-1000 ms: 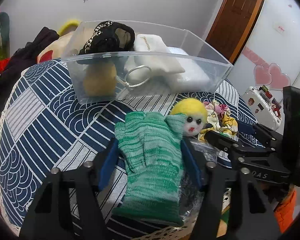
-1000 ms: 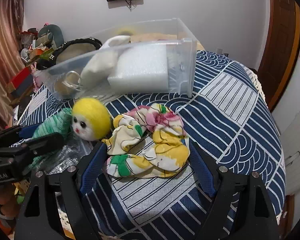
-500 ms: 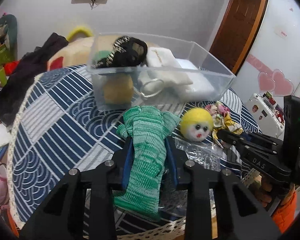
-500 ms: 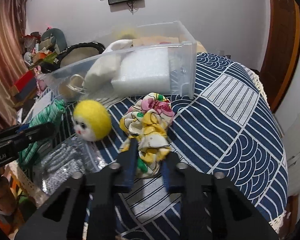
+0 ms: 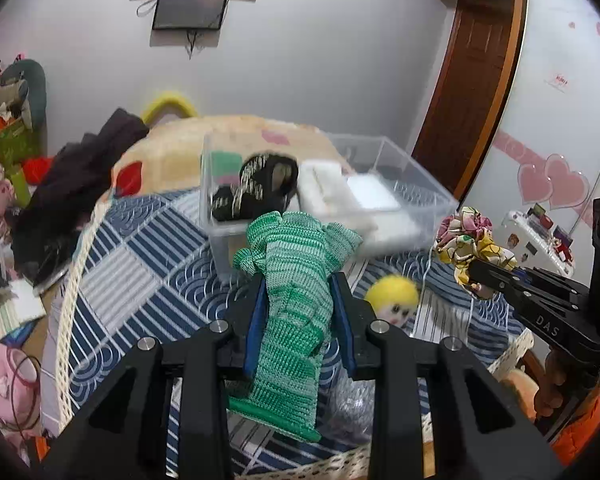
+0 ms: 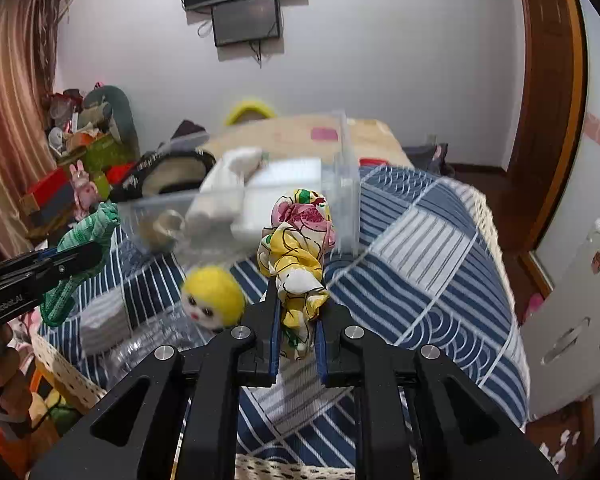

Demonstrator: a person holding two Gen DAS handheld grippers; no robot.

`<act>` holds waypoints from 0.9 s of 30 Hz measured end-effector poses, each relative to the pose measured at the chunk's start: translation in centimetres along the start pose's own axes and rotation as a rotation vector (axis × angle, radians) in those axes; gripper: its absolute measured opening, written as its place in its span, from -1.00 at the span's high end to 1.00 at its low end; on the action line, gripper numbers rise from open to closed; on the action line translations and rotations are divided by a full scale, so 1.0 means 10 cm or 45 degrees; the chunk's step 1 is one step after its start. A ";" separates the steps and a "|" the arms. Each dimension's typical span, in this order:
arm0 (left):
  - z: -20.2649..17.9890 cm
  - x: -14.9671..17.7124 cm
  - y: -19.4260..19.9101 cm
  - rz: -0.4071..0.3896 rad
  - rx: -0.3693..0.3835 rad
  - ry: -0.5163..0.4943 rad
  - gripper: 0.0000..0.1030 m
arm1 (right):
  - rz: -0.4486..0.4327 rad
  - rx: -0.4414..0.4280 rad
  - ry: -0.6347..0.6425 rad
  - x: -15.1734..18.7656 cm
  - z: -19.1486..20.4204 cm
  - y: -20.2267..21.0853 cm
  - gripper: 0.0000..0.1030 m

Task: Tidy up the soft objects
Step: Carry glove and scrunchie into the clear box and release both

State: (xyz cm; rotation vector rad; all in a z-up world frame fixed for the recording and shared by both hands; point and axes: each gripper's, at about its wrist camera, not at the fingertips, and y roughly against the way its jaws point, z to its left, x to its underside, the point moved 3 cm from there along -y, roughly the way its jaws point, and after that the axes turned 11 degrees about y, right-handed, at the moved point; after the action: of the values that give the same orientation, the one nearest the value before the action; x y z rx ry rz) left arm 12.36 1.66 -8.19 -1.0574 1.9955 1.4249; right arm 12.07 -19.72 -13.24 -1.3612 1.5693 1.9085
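My left gripper (image 5: 298, 304) is shut on a green knitted glove (image 5: 296, 280) and holds it lifted above the table. My right gripper (image 6: 298, 308) is shut on a floral yellow and pink scrunchie (image 6: 300, 240), also lifted; it shows in the left wrist view (image 5: 470, 236) too. A clear plastic bin (image 5: 400, 196) stands behind on the blue patterned tablecloth (image 6: 420, 264), holding a black bag, white pads and other soft items. A yellow-haired doll head (image 6: 214, 296) lies on the table in front of the bin.
A clear crinkled plastic bag (image 6: 156, 344) lies near the front table edge beside the doll head. A bed with clothes (image 5: 100, 160) is behind the table. Clutter piles stand at left (image 6: 84, 140). A wooden door (image 6: 548, 80) is at right.
Both grippers have closed on their items and lifted them off the table: the left with the green glove, the right with the scrunchie. The doll head stays on the table.
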 end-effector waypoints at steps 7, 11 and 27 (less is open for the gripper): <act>-0.12 -0.29 0.05 -0.109 -0.008 -0.019 0.39 | -0.093 0.010 0.014 -0.24 -0.04 0.11 0.76; -0.19 -0.43 0.03 -0.155 -0.021 -0.036 0.39 | -0.137 0.019 0.046 -0.54 0.11 0.03 0.76; -0.33 -0.74 -0.73 -0.087 -0.082 -0.071 0.39 | -0.165 0.025 0.028 -0.87 0.12 -0.34 0.76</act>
State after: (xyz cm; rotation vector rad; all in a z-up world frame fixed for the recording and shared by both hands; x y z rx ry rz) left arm 22.83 -0.33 -5.76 -1.0906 1.8685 1.4749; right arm 18.31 -14.82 -8.21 -1.4434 1.4679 1.8030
